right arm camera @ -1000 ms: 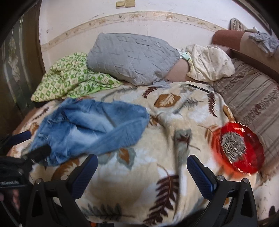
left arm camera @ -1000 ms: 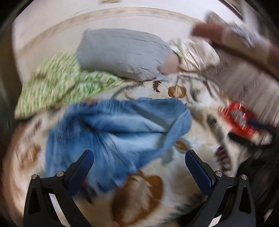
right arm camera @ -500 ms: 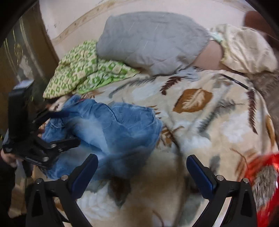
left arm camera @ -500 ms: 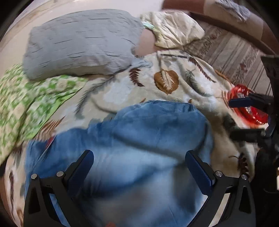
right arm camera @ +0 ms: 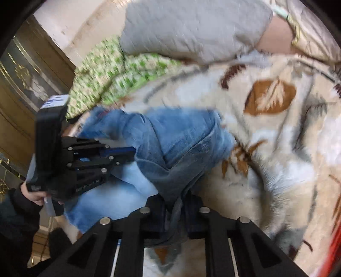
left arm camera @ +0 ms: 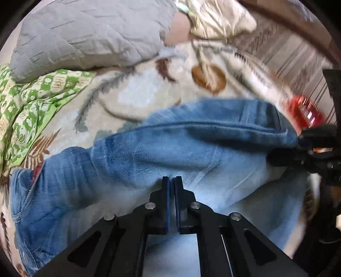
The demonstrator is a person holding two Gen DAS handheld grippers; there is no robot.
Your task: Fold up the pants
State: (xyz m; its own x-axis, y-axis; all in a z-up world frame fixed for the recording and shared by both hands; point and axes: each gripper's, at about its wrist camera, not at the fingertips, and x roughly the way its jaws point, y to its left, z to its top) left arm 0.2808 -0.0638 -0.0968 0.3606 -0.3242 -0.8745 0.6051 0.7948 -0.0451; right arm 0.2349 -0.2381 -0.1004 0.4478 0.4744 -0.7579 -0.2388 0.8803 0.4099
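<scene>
Blue denim pants (left arm camera: 170, 153) lie crumpled on a leaf-print blanket (left arm camera: 149, 89). My left gripper (left arm camera: 172, 183) is shut on the near edge of the pants; it also shows in the right wrist view (right arm camera: 127, 152) at the pants' left side. My right gripper (right arm camera: 177, 204) is shut on a bunched fold of the pants (right arm camera: 170, 144); it also shows at the right edge of the left wrist view (left arm camera: 302, 144), clamped on the pants' right end.
A grey pillow (left arm camera: 89, 36) and a green patterned cloth (left arm camera: 32, 102) lie at the back left. A cream cushion (left arm camera: 217, 19) and a striped sofa cover (left arm camera: 298, 64) are at the back right. A red bowl (left arm camera: 307, 113) sits right of the pants. A wooden cabinet (right arm camera: 23, 95) stands left.
Both grippers were open above the bed; they moved down to the pants and closed on the fabric, the left at the near edge, the right at the right end.
</scene>
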